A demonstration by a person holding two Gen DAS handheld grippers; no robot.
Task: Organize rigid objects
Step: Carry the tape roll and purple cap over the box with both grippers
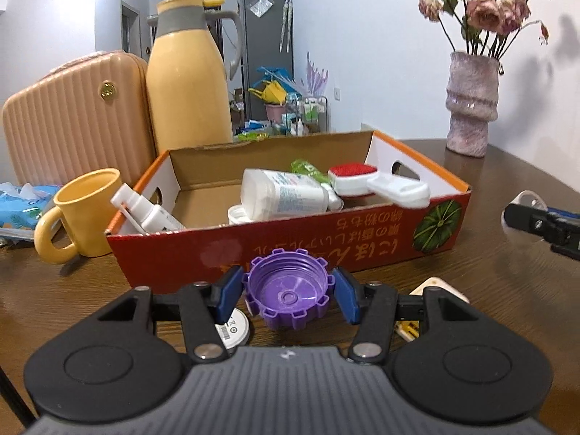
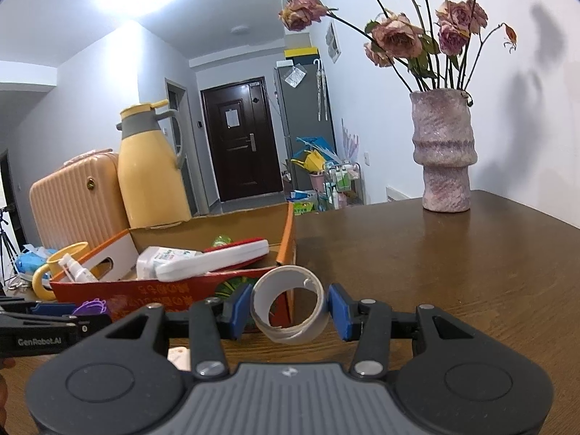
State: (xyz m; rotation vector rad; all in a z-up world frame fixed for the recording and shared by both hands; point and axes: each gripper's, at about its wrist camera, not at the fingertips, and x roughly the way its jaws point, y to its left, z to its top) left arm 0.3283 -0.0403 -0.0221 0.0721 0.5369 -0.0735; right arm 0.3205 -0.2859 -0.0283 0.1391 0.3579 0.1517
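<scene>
1. Left gripper: clenched on the purple cap. The blue pads press its toothed rim from both sides. The cap sits squarely between the fingertips, hollow side up and tipped toward the camera, and appears lifted clear of the table.
2. Cardboard box: directly ahead of the left gripper, its red long wall facing the tongs and its long axis running across their line. The cap is just short of that near wall and below its rim, so the coming move probably turns on rising over the wall before going forward.
3. Box contents: a white bottle and a red-topped brush fill the middle and right; bare floor shows toward the left end, behind a spray bottle.
4. Right gripper: grasping a tape roll by its outer wall, the roll's open bore facing the camera. It waits off the box's right-hand near corner.
5. The left hand is nearer the box's near wall, and its cap looks the likelier to go in first.
</scene>
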